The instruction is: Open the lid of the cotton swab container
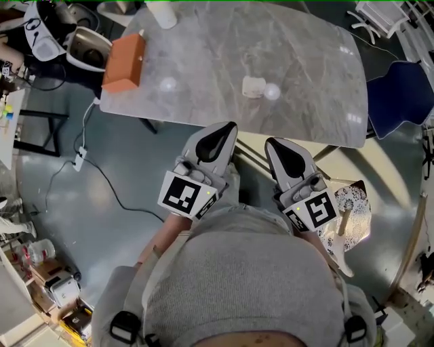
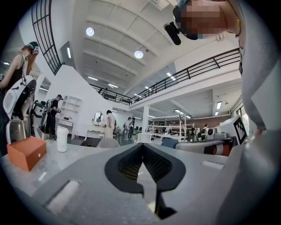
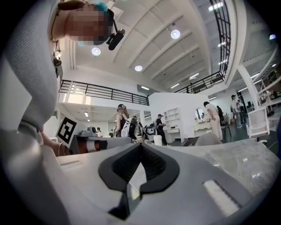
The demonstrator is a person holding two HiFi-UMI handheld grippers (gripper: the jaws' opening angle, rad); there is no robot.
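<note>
The desk (image 1: 305, 61) lies bare from its near edge to the cotton swab container (image 1: 253, 87). An orange box (image 1: 124, 62) and a white cup (image 1: 161, 13) stand well apart at its left.

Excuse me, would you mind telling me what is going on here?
A person holds a gripper in each hand at the near edge of a marble table. The left gripper and right gripper are both shut and empty. The small white cotton swab container sits on the table ahead of them, untouched, with an orange box off to its left.
</note>
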